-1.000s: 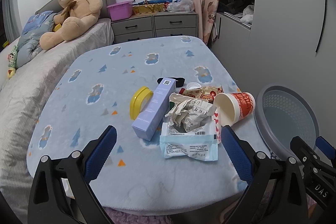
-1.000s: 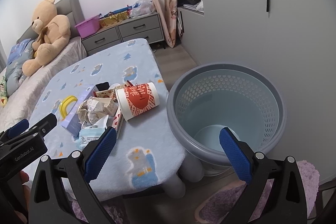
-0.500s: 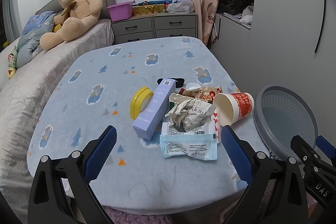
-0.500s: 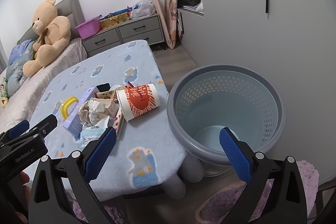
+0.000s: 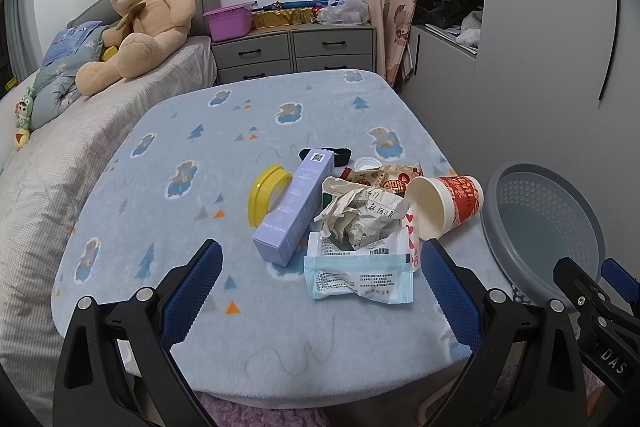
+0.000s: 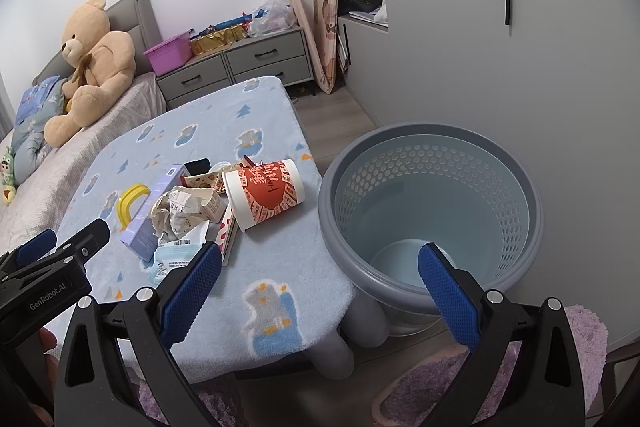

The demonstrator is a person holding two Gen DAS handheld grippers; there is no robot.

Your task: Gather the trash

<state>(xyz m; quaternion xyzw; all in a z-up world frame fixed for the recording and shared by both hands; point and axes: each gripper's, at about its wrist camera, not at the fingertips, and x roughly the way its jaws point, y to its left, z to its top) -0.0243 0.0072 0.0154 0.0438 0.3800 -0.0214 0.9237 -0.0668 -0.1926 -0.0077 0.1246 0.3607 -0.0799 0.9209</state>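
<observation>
table [image 5: 168, 155] | blue fleece cover | on it: cup [image 5: 448, 199], box [image 5: 294, 211], crumpled paper [image 5: 360, 215], packet [image 5: 358, 273]

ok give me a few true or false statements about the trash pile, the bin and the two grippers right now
1. The red paper cup lies on its side. True.
2. The grey bin already holds the crumpled paper. False: the crumpled paper is on the table and no trash shows inside the bin.
3. The left gripper is shut on the purple box. False: it is open and holds nothing; the purple box lies on the table.
4. The right gripper is open and empty. True.
5. The yellow lid lies beside the purple box. True.
</observation>
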